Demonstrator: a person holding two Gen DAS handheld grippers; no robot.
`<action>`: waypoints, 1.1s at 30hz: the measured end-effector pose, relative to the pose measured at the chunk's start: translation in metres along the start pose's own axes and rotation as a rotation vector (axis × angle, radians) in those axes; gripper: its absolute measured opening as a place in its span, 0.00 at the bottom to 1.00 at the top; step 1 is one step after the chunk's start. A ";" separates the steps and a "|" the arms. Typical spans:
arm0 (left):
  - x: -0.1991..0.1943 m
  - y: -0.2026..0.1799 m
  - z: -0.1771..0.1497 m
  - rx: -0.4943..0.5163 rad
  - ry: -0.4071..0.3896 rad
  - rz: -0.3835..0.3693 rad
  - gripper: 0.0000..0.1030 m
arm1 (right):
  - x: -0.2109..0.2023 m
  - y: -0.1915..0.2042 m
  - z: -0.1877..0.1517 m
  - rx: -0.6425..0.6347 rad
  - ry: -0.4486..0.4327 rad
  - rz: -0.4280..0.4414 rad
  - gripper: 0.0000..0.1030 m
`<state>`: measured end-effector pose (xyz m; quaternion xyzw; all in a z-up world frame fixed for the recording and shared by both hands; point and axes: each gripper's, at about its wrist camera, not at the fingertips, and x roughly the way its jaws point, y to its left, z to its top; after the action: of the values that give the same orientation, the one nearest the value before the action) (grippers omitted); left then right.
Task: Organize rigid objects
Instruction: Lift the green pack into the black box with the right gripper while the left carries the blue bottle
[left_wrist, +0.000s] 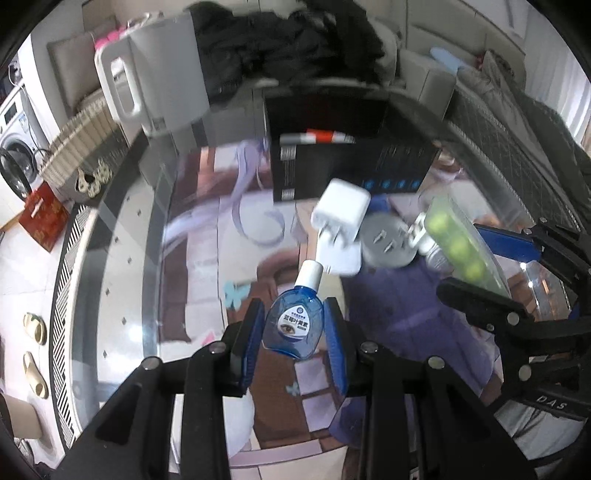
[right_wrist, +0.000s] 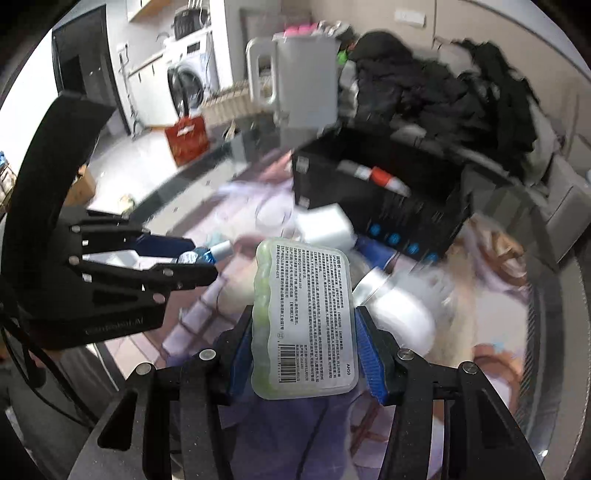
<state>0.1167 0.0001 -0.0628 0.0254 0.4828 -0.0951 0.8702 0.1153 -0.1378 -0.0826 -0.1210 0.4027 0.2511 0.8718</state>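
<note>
My left gripper (left_wrist: 293, 328) is shut on a small blue eye-drop bottle (left_wrist: 293, 323) with a white cap, held above the glass table. My right gripper (right_wrist: 304, 350) is shut on a clear blister pack (right_wrist: 304, 321) of green balls, its printed label facing the camera. The same pack (left_wrist: 458, 243) shows at the right of the left wrist view, and the bottle (right_wrist: 207, 254) in the left gripper shows at the left of the right wrist view. A black open box (left_wrist: 347, 162) with a red-and-white tube inside (left_wrist: 321, 137) stands further back. A white charger plug (left_wrist: 341, 212) lies in front of it.
A grey kettle (left_wrist: 162, 81) stands at the table's far left. A round grey plug adapter (left_wrist: 388, 240) lies beside the white charger. Dark clothes (left_wrist: 295, 40) are heaped on a sofa behind the table. The table's curved glass edge (left_wrist: 110, 229) runs along the left, floor and slippers beyond.
</note>
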 end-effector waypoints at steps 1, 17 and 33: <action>-0.003 -0.001 0.002 0.001 -0.012 -0.002 0.30 | -0.007 -0.002 0.002 0.012 -0.025 -0.010 0.50; -0.073 -0.011 0.024 -0.003 -0.384 0.070 0.30 | -0.079 -0.014 0.016 0.124 -0.372 -0.119 0.50; -0.096 -0.007 0.062 -0.002 -0.634 0.141 0.30 | -0.108 -0.013 0.041 0.112 -0.570 -0.189 0.50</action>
<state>0.1177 -0.0014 0.0518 0.0269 0.1847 -0.0372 0.9817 0.0891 -0.1689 0.0268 -0.0341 0.1419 0.1700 0.9746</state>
